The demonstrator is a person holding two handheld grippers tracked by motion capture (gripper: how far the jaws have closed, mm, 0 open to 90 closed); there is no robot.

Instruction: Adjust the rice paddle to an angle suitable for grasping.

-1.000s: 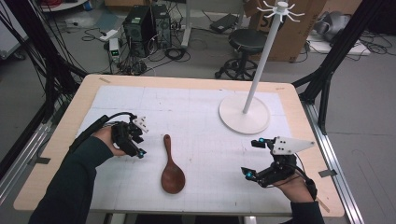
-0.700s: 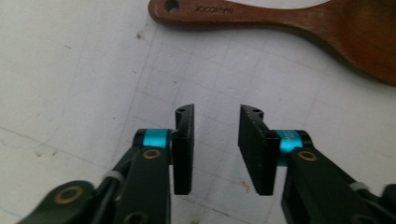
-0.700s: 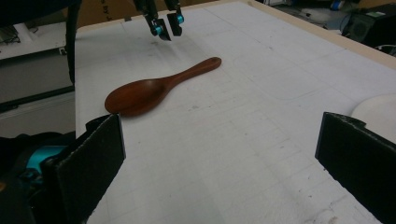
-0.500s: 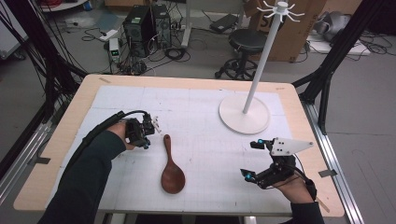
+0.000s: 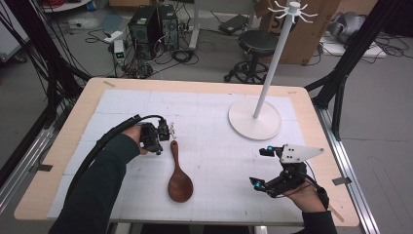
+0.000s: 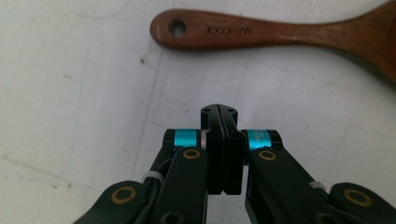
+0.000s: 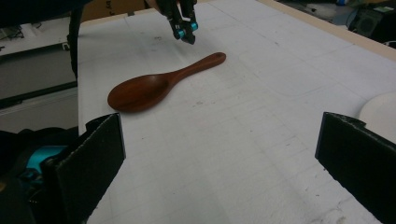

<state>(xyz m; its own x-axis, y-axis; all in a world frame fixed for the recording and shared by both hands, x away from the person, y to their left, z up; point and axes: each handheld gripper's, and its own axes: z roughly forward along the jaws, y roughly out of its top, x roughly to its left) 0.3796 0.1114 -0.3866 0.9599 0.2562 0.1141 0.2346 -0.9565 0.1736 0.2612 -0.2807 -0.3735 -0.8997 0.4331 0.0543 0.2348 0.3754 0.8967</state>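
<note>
The wooden spoon (image 5: 178,175) lies flat mid-table, so the left gripper (image 6: 219,112), jaws pressed together just beside the handle end, should open before straddling it, while the right gripper (image 5: 263,166) waits wide apart.

Overhead plus gripper views (shared spoon (image 5: 178,174))

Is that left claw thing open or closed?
Closed. The left gripper has its two black jaws pressed together, empty, just short of the wooden spoon.

Spoon (image 5: 178,174) mid-table; stand (image 5: 255,119) far right; left tool (image 5: 159,146) beside handle.
</note>
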